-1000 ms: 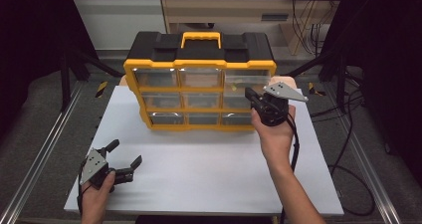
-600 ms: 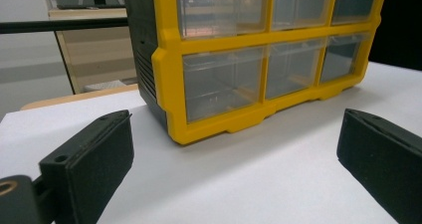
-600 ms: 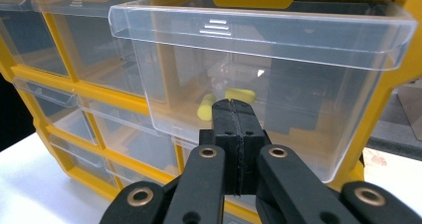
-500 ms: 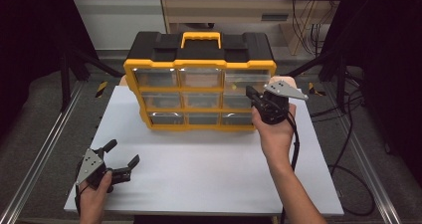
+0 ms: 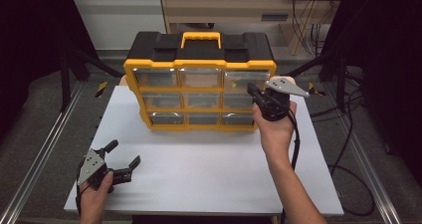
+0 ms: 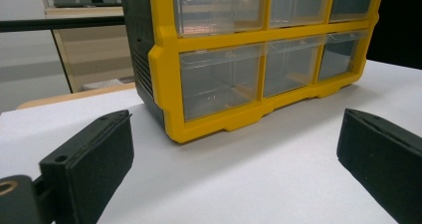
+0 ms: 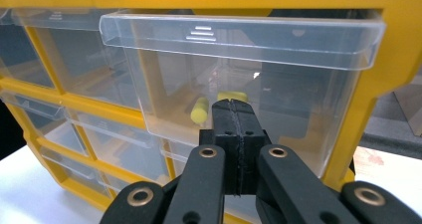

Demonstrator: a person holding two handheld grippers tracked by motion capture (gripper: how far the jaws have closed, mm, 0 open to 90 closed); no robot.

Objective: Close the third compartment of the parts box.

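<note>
- A yellow-and-black drawer cabinet (image 5: 199,84) stands upright at the far side of the white table (image 5: 209,169), its clear drawers facing the person.
- The right gripper (image 5: 253,90), jaws pressed fully together with nothing between them, sits at the cabinet's right-hand column, tips against the clear drawer (image 7: 239,79) at the top of it.
- Small yellow pieces (image 7: 200,109) lie inside that drawer.
- The left gripper (image 5: 124,157) rests low at the table's near left corner, jaws spread wide and empty, well apart from the cabinet.
</note>
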